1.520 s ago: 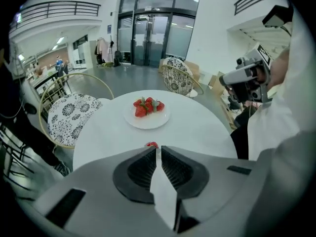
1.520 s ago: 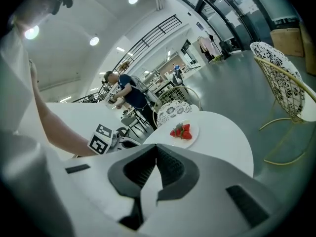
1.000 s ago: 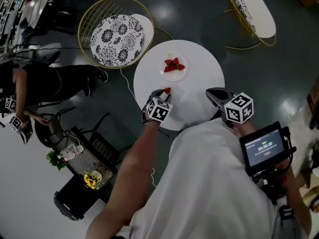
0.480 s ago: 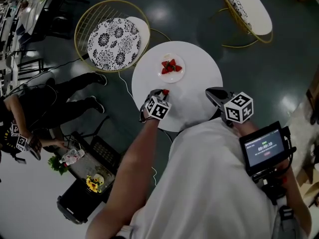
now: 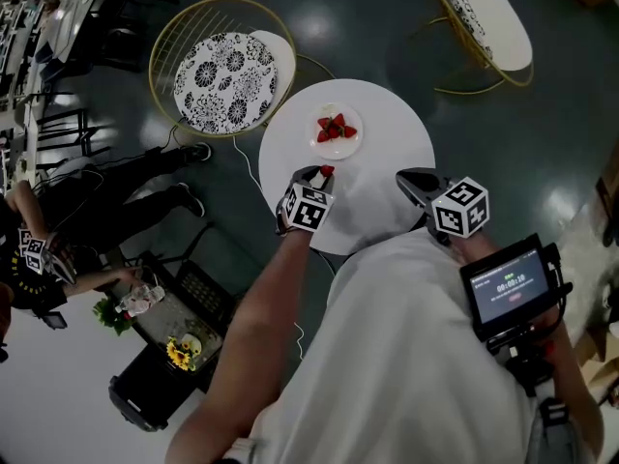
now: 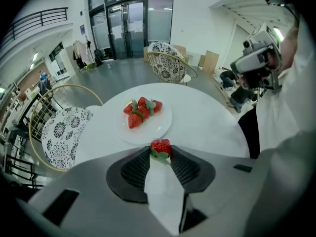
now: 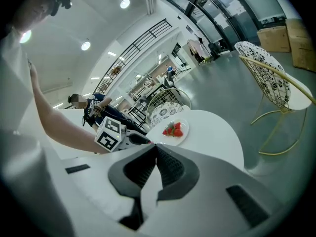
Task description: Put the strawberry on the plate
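A round white table (image 6: pixel 207 122) stands on a dark floor (image 5: pixel 387 27) beside a patterned chair (image 5: pixel 227 75). The left gripper (image 5: pixel 319 175) pinches the strawberry (image 6: pixel 160 146) above the table's near edge, just short of the plate (image 6: pixel 159 128). The right gripper (image 7: pixel 156 149) is pressed together, empty.

Round white surface (image 5: pixel 387 153) here, standing on a dark, glossy floor (image 5: pixel 387 27). One white plate (image 5: pixel 340 150) sits directly on it, toward the far side and a touch left of centre, well in from the edge. A small cluster of red strawberries (image 5: pixel 335 129) rests on that plate. In the left gripper view the plate lies flat against the top, with the berries heaped toward its far side.
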Motion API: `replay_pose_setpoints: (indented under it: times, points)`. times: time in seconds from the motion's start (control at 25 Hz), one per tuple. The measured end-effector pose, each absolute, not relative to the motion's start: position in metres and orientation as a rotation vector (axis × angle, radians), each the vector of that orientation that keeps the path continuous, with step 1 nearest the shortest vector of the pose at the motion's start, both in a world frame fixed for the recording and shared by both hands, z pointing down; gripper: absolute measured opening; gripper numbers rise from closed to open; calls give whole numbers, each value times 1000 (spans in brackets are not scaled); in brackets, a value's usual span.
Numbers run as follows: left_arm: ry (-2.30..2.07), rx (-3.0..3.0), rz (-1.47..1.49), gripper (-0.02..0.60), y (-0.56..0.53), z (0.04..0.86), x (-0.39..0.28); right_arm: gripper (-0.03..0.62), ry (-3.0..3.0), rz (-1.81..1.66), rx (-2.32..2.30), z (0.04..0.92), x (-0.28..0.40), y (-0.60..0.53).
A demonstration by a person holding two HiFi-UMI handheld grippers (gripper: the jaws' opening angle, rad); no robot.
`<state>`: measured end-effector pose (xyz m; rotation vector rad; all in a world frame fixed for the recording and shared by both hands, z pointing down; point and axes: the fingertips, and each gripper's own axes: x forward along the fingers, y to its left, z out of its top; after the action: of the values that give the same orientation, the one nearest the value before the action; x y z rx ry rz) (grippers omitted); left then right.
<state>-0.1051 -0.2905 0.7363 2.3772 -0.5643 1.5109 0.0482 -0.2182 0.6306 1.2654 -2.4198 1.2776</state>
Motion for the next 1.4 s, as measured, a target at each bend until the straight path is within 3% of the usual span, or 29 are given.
replay_pose_setpoints:
  times: [0.36, 1.4]
  points:
    - [-713, 2253, 1298, 130, -319, 730, -79, 8, -2408, 1293, 1283, 633, 52, -215]
    - [-714, 2180, 1313, 130, -321, 747, -70, 8, -2372, 1333, 1323, 640, 62, -207]
